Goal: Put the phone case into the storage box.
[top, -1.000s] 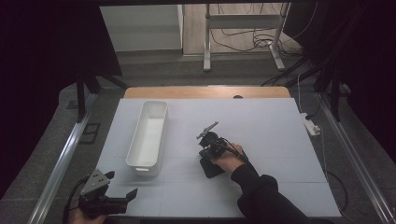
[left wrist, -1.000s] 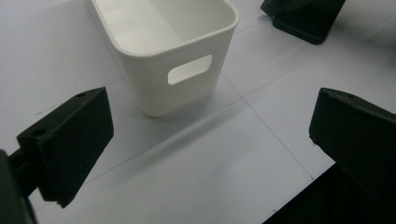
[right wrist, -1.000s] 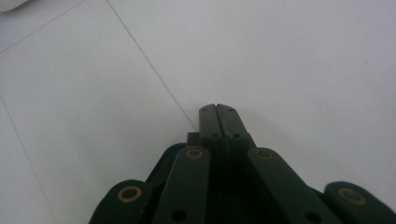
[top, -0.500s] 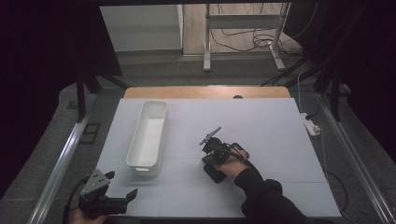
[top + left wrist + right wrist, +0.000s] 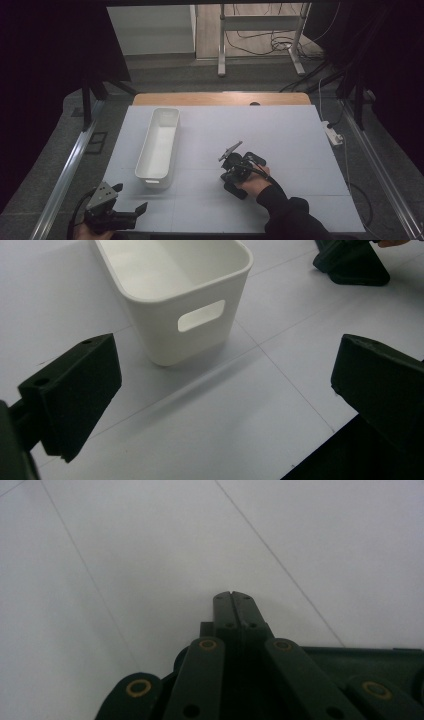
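A long white bin (image 5: 159, 145) stands empty on the pale table (image 5: 300, 130), left of centre. My left gripper (image 5: 129, 197) hovers at the near left corner, open with nothing between its jaws; in the left gripper view it (image 5: 225, 385) faces the bin's (image 5: 175, 285) near end with its handle slot. A hand holds my right gripper (image 5: 235, 182) low over the middle of the table, right of the bin. In the right gripper view its jaws (image 5: 231, 596) are pressed together with nothing between them, just above the bare surface.
A wooden strip (image 5: 220, 98) borders the table's far edge. Metal rails run along both sides, and a power strip (image 5: 332, 134) lies off the right edge. Stand legs and cables sit on the floor beyond.
My right gripper has drifted slightly to the right and toward the near edge. The left gripper and the bin have not moved.
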`<state>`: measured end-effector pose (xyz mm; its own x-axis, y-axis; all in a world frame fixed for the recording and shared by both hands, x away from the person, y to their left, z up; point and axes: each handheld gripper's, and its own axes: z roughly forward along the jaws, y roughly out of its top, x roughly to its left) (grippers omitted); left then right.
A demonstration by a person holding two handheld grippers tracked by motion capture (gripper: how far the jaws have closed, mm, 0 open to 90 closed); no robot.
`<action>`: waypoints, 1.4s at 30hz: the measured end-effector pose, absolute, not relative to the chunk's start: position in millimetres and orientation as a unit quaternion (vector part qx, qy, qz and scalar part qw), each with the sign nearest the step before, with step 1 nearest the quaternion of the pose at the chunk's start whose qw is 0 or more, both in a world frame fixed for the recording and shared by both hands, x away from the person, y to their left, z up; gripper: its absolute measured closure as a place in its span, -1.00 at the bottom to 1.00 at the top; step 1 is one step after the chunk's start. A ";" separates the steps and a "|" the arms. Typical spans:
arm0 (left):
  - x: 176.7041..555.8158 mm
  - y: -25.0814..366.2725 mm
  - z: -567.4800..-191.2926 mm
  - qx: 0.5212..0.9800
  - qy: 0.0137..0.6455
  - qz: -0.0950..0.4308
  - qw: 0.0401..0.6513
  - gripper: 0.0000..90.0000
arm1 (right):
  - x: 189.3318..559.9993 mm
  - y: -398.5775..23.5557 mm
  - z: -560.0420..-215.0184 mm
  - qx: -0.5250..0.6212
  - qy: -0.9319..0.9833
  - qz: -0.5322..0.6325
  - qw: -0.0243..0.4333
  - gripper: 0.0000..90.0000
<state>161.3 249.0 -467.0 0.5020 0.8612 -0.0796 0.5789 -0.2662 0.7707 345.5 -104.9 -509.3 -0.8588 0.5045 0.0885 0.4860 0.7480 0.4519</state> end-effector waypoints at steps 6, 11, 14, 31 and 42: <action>161.3 249.0 -467.0 0.775 0.464 0.181 0.389 -0.99 | 336.2 -114.1 -508.7 0.260 0.937 0.234 0.015 0.98; 161.5 248.7 -467.0 0.775 0.464 0.181 0.389 -0.99 | 329.9 -122.4 -508.1 0.259 0.937 0.232 0.013 0.98; 161.5 248.7 -467.0 0.775 0.464 0.181 0.389 -0.99 | 326.5 -128.4 -507.8 0.261 0.937 0.232 0.011 0.98; 161.8 248.4 -467.0 0.775 0.463 0.182 0.389 -0.99 | 314.1 -161.2 -504.9 0.275 0.936 0.221 0.020 0.98; 161.9 248.0 -466.9 0.775 0.464 0.182 0.388 -0.99 | 311.0 -182.0 -503.6 0.290 0.931 0.219 0.032 0.98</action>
